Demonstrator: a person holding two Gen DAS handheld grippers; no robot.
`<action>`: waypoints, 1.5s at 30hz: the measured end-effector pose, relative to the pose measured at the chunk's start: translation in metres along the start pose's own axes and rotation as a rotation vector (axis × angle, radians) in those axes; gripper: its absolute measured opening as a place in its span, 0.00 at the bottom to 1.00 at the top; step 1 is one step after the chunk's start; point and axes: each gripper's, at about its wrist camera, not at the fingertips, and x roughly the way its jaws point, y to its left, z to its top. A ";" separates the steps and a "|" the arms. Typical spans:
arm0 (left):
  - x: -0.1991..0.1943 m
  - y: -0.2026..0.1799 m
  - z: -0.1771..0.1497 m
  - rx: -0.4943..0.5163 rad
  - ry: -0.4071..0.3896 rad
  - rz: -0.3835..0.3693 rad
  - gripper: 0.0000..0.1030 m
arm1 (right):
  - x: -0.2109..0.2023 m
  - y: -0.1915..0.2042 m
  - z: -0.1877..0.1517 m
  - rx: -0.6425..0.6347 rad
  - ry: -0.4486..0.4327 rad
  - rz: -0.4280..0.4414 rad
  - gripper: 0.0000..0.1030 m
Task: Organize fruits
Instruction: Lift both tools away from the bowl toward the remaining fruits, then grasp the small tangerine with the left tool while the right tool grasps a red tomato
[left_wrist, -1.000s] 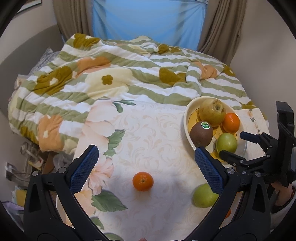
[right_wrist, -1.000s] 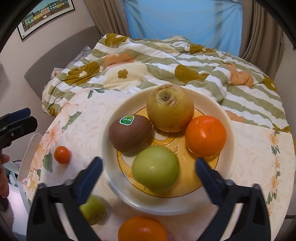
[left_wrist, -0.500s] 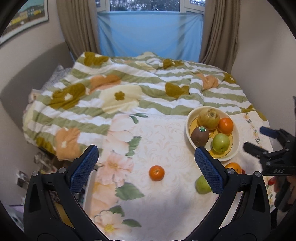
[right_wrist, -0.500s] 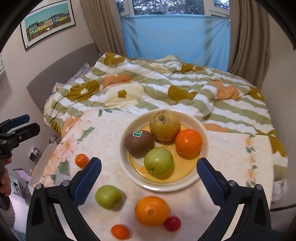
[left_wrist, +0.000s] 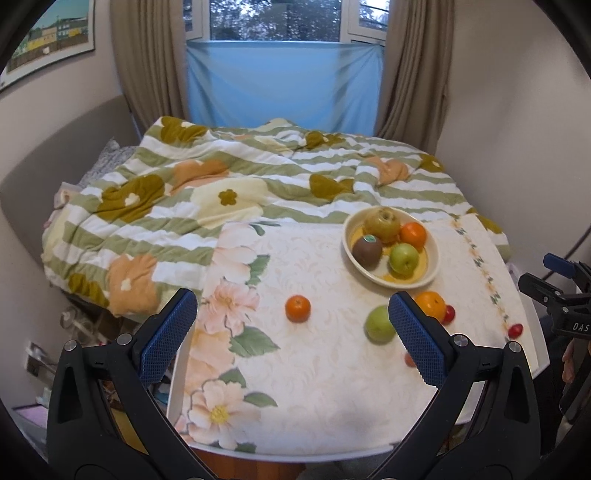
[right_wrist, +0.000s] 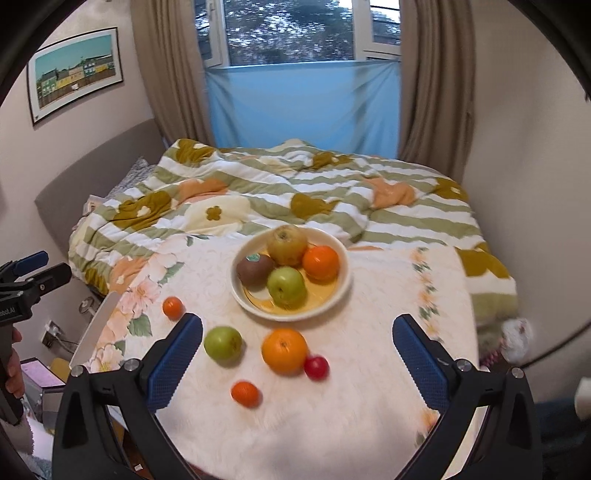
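A cream bowl (right_wrist: 332, 295) (left_wrist: 430, 271) on the floral table holds a pear, a kiwi, an orange and a green apple. Loose on the cloth lie a green apple (right_wrist: 222, 342) (left_wrist: 378, 325), a big orange (right_wrist: 284, 350) (left_wrist: 430, 303), a small mandarin (right_wrist: 173, 307) (left_wrist: 297, 308), another mandarin (right_wrist: 245, 393), and a red cherry tomato (right_wrist: 316, 367) (left_wrist: 448, 313). A second red tomato (left_wrist: 515, 329) lies near the right edge. My left gripper (left_wrist: 291, 338) and my right gripper (right_wrist: 297, 363) are both open and empty, held back above the table's near edge.
A bed with a striped floral quilt (right_wrist: 295, 192) lies right behind the table. Curtains and a blue-covered window (right_wrist: 303, 107) stand at the back. The other gripper shows at the right edge of the left wrist view (left_wrist: 554, 291) and the left edge of the right wrist view (right_wrist: 26, 280).
Both grippers have pulled back and up from the table, so the bowl and loose fruits look smaller and more of the room shows. No fruit has moved.
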 end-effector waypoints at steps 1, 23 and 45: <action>-0.001 -0.002 -0.002 0.005 0.004 -0.011 1.00 | -0.003 0.000 -0.005 0.005 0.002 -0.013 1.00; 0.079 -0.103 -0.071 0.197 0.102 -0.266 1.00 | 0.051 -0.053 -0.062 -0.156 0.072 0.074 1.00; 0.162 -0.155 -0.109 0.230 0.318 -0.307 0.59 | 0.146 -0.054 -0.070 -0.332 0.219 0.281 0.71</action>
